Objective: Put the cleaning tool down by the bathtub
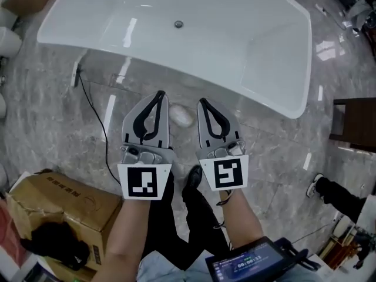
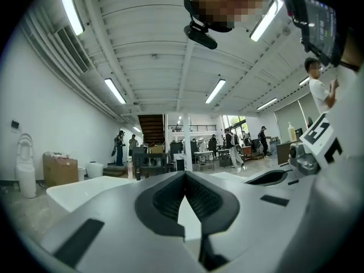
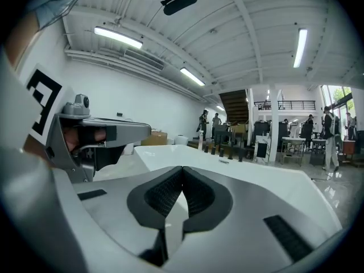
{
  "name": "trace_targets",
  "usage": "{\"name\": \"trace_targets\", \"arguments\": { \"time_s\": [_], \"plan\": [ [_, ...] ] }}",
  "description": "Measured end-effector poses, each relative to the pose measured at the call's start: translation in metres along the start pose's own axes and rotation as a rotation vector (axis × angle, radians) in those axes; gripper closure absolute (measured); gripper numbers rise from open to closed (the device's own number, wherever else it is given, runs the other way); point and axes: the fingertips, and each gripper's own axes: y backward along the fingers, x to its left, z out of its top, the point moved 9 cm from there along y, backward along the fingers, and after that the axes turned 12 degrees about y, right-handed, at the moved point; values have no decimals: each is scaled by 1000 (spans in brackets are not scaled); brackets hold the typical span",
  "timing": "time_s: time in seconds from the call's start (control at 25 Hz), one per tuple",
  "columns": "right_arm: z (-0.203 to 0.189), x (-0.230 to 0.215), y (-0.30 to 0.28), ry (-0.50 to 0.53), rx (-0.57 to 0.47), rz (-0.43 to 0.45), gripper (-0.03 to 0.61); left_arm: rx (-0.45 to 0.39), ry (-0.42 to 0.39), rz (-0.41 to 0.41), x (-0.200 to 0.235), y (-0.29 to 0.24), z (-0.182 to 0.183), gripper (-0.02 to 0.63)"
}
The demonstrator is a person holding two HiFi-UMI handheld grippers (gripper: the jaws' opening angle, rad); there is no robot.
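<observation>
A white bathtub (image 1: 176,34) fills the top of the head view, with its drain (image 1: 178,24) in the middle. On the marble floor beside its near wall lies a small whitish cleaning tool (image 1: 180,116). My left gripper (image 1: 159,93) and right gripper (image 1: 202,101) hang side by side above the floor, either side of the tool and clear of it. Both are shut with nothing between the pads. In the left gripper view the tips of the left gripper (image 2: 185,173) meet, with the bathtub (image 2: 85,189) behind. The right gripper (image 3: 182,168) shows the same, facing the bathtub (image 3: 256,181).
A cardboard box (image 1: 59,207) sits at the lower left, and a black cable (image 1: 100,128) runs across the floor beside it. Dark wooden furniture (image 1: 352,125) stands at the right. Someone's shoe (image 1: 317,185) is on the floor at the right. People and tables fill the far hall.
</observation>
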Motion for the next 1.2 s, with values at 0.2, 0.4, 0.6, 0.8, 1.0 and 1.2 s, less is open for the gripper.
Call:
{"name": "trace_targets", "arguments": {
  "time_s": [0.2, 0.4, 0.6, 0.8, 1.0, 1.2],
  "plan": [
    [82, -21, 42, 39, -69, -41, 565, -76, -25, 19, -31, 26, 83, 599],
    [168, -44, 80, 84, -147, -84, 565, -156, -41, 21, -60, 51, 162, 599],
    [236, -57, 117, 133, -217, -122, 565, -237, -39, 31, -83, 78, 229, 600],
    [279, -67, 151, 158, -274, -156, 565, -293, -91, 40, -108, 102, 279, 600],
    [303, -67, 175, 175, -322, -171, 565, -338, -126, 43, -128, 120, 309, 600],
    [314, -63, 192, 179, -345, -185, 565, -360, -140, 28, -140, 135, 320, 599]
  ]
}}
